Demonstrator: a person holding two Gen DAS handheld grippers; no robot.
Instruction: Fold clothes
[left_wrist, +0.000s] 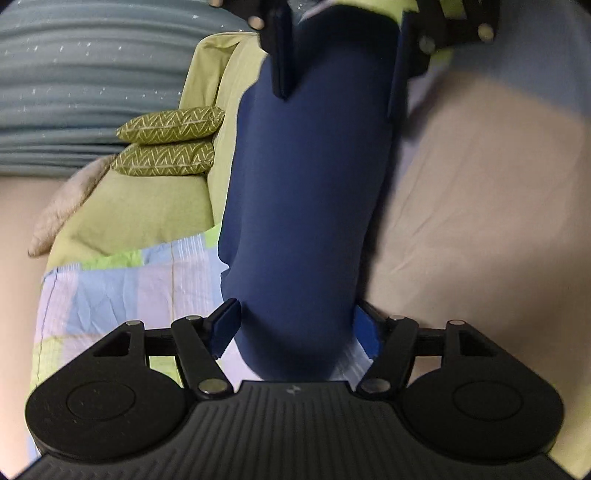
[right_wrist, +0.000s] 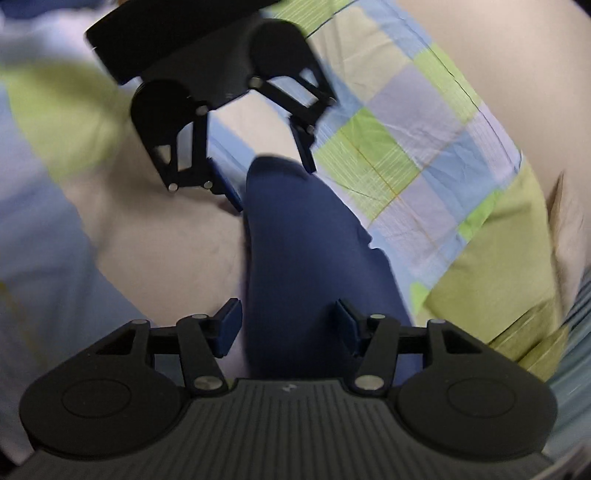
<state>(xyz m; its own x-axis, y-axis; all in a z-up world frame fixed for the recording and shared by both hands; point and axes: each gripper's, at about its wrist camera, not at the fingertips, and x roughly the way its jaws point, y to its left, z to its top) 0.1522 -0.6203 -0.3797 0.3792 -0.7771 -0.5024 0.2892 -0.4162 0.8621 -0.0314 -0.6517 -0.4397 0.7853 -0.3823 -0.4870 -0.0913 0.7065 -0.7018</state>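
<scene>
Navy cloth (right_wrist: 295, 258) runs between both tools: right tool (right_wrist: 288, 325) near, left tool (right_wrist: 266, 177) far, jaws apart, on the checked sheet (right_wrist: 406, 155).

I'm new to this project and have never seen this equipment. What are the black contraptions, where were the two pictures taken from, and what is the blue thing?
Each black contraption is a hand-held two-finger gripper with a camera looking along its fingers. One picture is from the left gripper, the other from the right gripper; they face each other, so each also sees the other. A folded dark blue garment lies stretched between them on a beige surface, beside a checked cloth and two green patterned cushions. Both grippers' jaws stand open around the garment's ends, apparently not pinching it.
</scene>
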